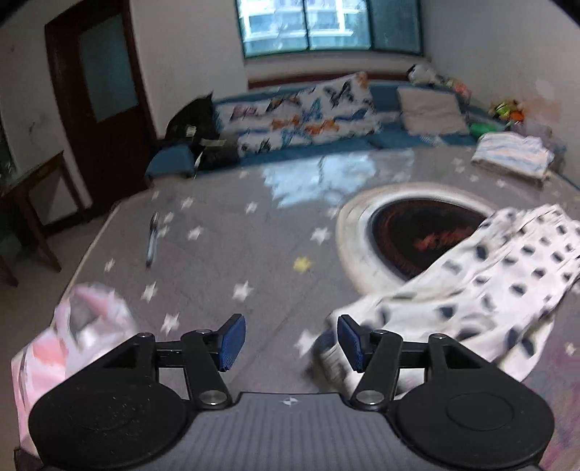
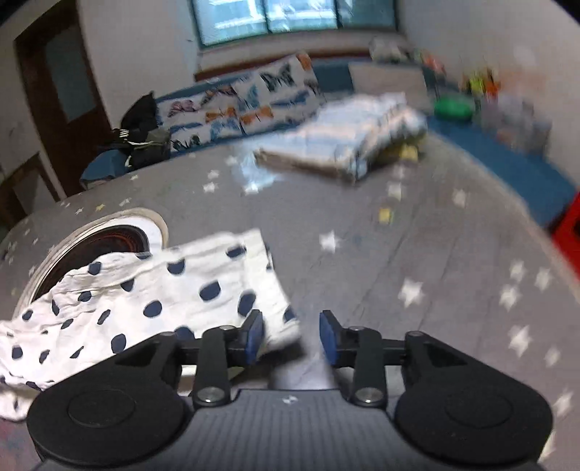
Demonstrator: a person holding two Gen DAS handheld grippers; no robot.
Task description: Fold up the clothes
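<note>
Tools hang open over a bed spread with a grey sheet printed with white stars and a large round astronaut-helmet design. The left tool has its blue pads spread wide with nothing between them, poised just above the sheet; its right pad sits close to the near edge of a white garment with dark blue dots, though blur makes it unclear whether they touch. That spotted garment lies crumpled and unfolded on the bed, draped partly over the helmet design. From the right wrist view, the right tool is likewise open and empty, its left pad over or just beside the garment's near corner, the other pad above bare sheet. A pink-and-white piece of clothing is bunched at the bed's near left edge, beside the left tool's body. A folded stack of pale striped laundry rests farther back on the bed, well apart from both tools. Behind it runs a blue bench with butterfly-print bedding, a black bag and a pillow, under a window; a dark wooden door stands to the left.
</note>
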